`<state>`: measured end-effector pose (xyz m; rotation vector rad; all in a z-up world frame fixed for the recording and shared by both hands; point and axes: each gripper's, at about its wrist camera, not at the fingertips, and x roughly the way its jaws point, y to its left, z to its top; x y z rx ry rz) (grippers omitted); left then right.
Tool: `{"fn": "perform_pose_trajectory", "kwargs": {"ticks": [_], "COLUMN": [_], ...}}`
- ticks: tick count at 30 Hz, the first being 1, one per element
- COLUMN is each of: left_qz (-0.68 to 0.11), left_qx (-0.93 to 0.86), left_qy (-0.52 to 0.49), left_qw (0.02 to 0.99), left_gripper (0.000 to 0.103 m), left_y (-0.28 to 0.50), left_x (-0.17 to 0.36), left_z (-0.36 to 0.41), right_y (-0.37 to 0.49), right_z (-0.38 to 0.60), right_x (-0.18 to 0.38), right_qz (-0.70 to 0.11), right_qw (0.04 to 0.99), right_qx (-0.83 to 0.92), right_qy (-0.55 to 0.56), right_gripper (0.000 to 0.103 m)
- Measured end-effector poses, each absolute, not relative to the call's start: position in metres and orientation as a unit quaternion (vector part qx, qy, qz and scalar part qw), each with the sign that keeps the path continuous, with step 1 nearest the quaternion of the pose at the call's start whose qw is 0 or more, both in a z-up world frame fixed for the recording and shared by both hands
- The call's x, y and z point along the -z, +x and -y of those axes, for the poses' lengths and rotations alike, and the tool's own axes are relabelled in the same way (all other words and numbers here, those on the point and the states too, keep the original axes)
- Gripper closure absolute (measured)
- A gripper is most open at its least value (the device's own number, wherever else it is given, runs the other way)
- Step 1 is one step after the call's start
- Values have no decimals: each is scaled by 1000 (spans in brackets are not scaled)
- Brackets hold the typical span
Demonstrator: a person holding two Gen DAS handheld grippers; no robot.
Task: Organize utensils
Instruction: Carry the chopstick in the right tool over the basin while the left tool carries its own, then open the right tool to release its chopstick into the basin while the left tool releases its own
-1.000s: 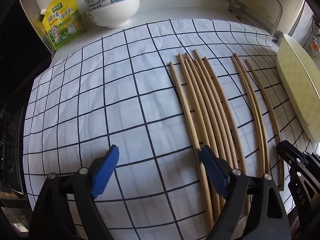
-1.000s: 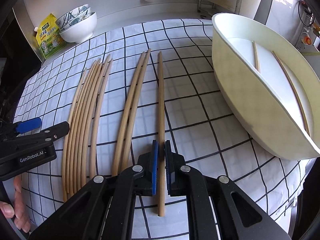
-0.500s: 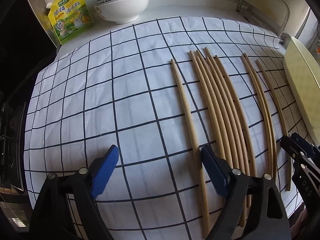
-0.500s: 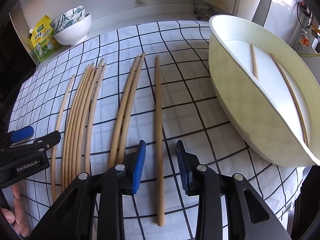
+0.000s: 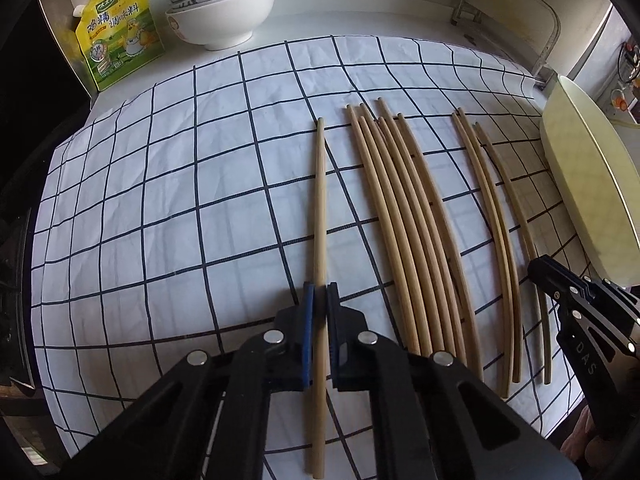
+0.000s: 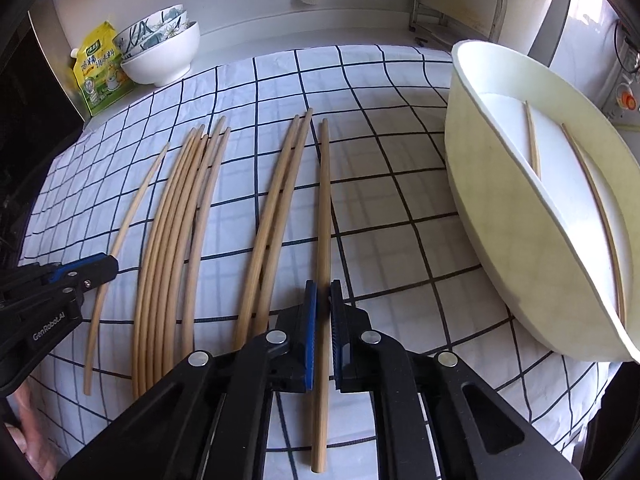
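Note:
Wooden chopsticks lie lengthwise on a checked cloth (image 5: 160, 200). My left gripper (image 5: 319, 296) is closing its jaws, and the blue pads press the leftmost chopstick (image 5: 320, 200), which lies apart from a bundle of several (image 5: 400, 220). My right gripper (image 6: 323, 292) is closing too, pads pinching the rightmost chopstick (image 6: 325, 200) beside a pair (image 6: 276, 200). Each gripper shows at the edge of the other's view: right gripper (image 5: 538, 270), left gripper (image 6: 108, 266). A cream oval tray (image 6: 500, 208) at the right holds two chopsticks (image 6: 532, 140).
Stacked bowls (image 5: 222, 16) and a yellow seasoning pouch (image 5: 120, 28) stand at the back left, off the cloth. A metal rack (image 6: 460, 4) is at the back right by the wall. A dark drop borders the cloth's left side.
The left jaws went from wide open to shut on the leftmost chopstick, which now lies apart from the bundle. The right jaws opened, then shut again on the rightmost chopstick.

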<state>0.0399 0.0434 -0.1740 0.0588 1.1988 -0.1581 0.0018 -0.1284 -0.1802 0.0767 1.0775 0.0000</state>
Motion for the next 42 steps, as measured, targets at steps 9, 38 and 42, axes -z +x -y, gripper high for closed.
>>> {"fn": "perform_pose_trajectory", "kwargs": {"ticks": [9,38,42], "left_qz": [-567,-461,-480], "left_qx": [83,316,313], "left_qy": [11,93,114], "left_qw": [819,824,812], "left_gripper": [96,96,96], "left_y": [37,63,73], "left_x": [146,46,67], "left_z": [-52,239,264], "right_y": [-9,-42,-33], "right_z": [125,358,373], "right_x": [141,74,91], "right_qz": [-489,-401,-416], "right_qw": [869,893,883], "right_qx": [-31,106,105], "right_qy": [70,177,191], "right_gripper": [96,96,96]}}
